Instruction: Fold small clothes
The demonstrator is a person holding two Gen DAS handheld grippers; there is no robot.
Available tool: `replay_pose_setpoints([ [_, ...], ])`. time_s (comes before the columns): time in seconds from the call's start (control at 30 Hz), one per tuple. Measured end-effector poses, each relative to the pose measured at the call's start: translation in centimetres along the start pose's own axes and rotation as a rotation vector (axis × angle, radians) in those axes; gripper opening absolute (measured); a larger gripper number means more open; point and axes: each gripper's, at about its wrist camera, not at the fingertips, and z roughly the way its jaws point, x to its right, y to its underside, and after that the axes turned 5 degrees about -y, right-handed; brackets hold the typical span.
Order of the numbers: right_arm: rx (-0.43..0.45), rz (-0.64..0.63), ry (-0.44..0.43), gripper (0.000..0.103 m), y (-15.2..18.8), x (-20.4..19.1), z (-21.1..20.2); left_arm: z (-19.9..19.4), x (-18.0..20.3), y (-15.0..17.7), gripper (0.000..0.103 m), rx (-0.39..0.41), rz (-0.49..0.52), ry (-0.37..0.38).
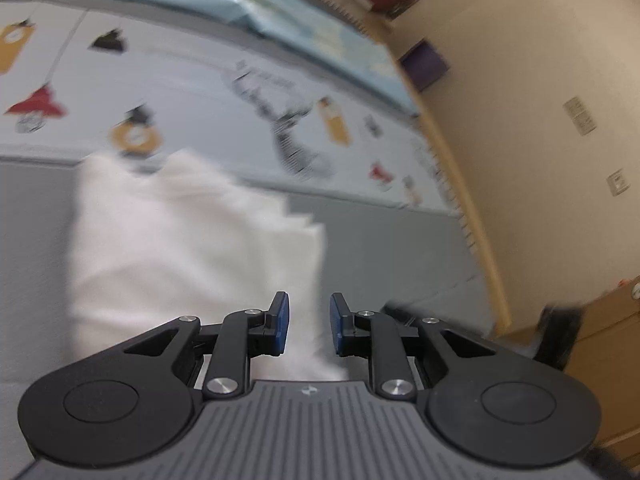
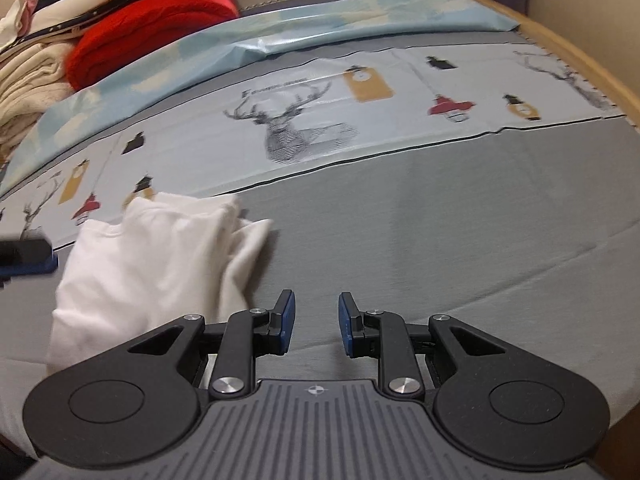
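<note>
A small white garment (image 1: 188, 248) lies folded over on the grey bed sheet (image 1: 392, 248). My left gripper (image 1: 308, 322) is open and empty, hovering just above the garment's near right edge. In the right wrist view the same garment (image 2: 160, 256) lies at the left. My right gripper (image 2: 316, 322) is open and empty over bare grey sheet (image 2: 440, 232), to the right of the garment. The left gripper's tip (image 2: 28, 258) shows at the far left edge of the right wrist view, beside the garment.
A printed cloth with deer and lantern pictures (image 2: 320, 120) lies behind the garment. A pile of folded clothes, red and cream (image 2: 120, 32), sits at the back left. The bed's wooden rim (image 1: 472, 216) and a beige wall (image 1: 540, 140) are on the right.
</note>
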Motion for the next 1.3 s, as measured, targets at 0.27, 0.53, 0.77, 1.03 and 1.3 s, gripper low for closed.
replay_pose_setpoints([
  [0.27, -0.008, 0.044, -0.068, 0.025, -1.4, -3.6, 2.7, 1.9, -4.9, 5.6, 0.022, -0.263, 0.237, -0.193],
  [0.53, -0.010, 0.119, -0.031, 0.036, -3.3, -4.9, 6.6, 0.1, -6.3, 4.8, 0.023, -0.207, 0.254, -0.196],
  [0.77, -0.040, 0.115, -0.010, 0.012, -4.0, -6.1, 9.7, -1.8, -8.0, 2.6, 0.023, -0.152, 0.209, -0.224],
  [1.03, 0.254, 0.004, 0.045, 0.005, -5.2, -8.2, 6.6, -3.1, -7.9, 2.8, 0.023, -0.144, 0.203, -0.237],
  [1.3, 0.030, 0.059, -0.029, 0.041, -3.5, -5.8, 5.8, -2.3, -6.4, 3.1, 0.023, -0.146, 0.237, -0.241],
])
